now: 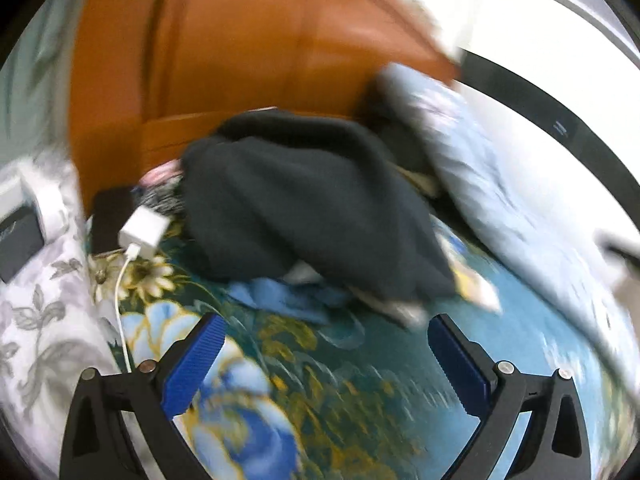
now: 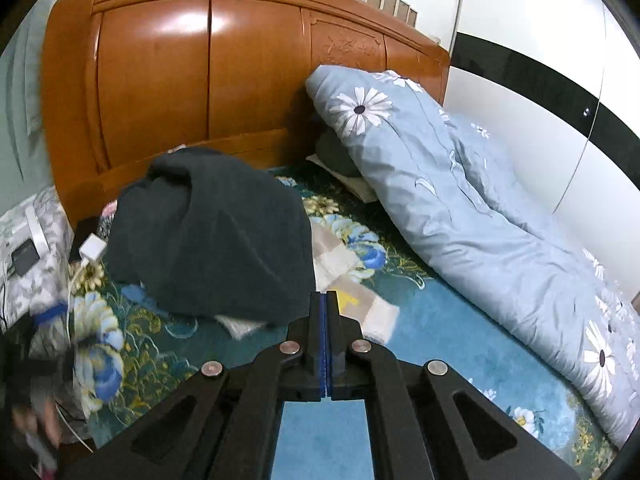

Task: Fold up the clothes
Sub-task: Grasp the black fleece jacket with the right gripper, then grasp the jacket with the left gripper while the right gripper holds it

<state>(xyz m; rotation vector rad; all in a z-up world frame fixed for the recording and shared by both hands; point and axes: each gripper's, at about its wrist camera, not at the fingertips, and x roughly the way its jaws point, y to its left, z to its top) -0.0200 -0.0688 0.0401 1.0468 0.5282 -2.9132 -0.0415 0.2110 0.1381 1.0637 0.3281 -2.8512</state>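
Left gripper (image 1: 324, 344): fingers spread wide, holding nothing, above floral bedspread (image 1: 352, 400). Right gripper (image 2: 325, 300): fingers pressed together, empty. Dark garment (image 2: 216, 240) heaped centre frame.

Garment heap (image 2: 212, 232) on bedspread (image 2: 440, 332); quilt (image 2: 460, 208) right, headboard (image 2: 200, 80) apparently behind.

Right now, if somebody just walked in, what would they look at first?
Probably the big dark garment, heaped in a lump on the flowery blue bedspread in front of the shiny orange wooden headboard. Next, the long pale blue quilt with white daisies, rolled up along the white wall on the right. Close up, the right gripper is shut on nothing, and the left gripper is wide open above the bedspread.
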